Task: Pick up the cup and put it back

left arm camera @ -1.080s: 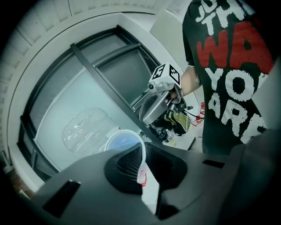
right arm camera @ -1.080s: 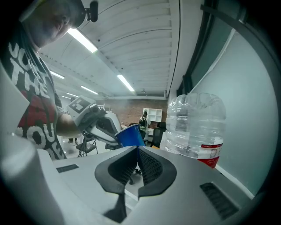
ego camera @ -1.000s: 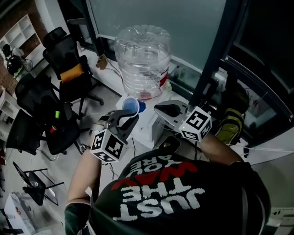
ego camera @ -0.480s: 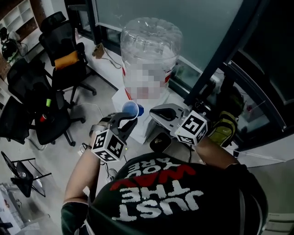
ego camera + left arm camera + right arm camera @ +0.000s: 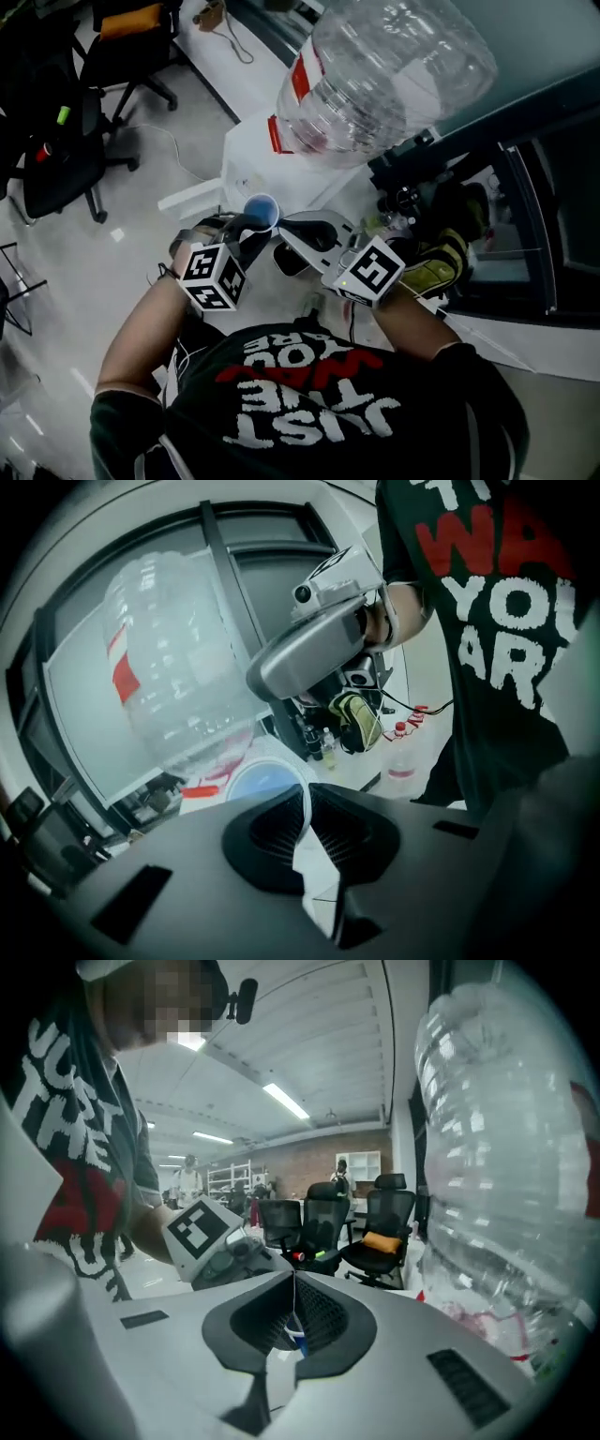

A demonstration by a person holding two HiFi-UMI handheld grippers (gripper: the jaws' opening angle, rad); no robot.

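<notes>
Cup [image 5: 261,210], blue inside and white outside, is up in the left gripper [image 5: 246,228], just in front of the person's chest. The left gripper view shows the jaws clenched on the thin wall at the rim, one pad inside and one outside. The cup's mouth is tipped away from the person. I cannot tell if its base rests on anything. The right gripper [image 5: 286,230] is just beside it, pointing across toward the cup. Its jaws are pressed together and grasp nothing I can name. Only a thin white and blue sliver shows in the slit, too small to identify.

Beyond the grippers stands the white water dispenser [image 5: 246,164], with the big clear water bottle [image 5: 394,75] upside down on top. Farther off, across the grey floor, are the black office chairs [image 5: 56,141].

The main risk looks like the grip itself. A pinch on one wall of a light cup can crease the rim or let the cup swing, so it may land tilted and topple. The right gripper is close enough that a small drift could knock the cup. Setting it down near the dispenser's edge could send it to the floor.

By count there are one cup, two grippers, one dispenser, one water bottle, and two chairs in the head view.
</notes>
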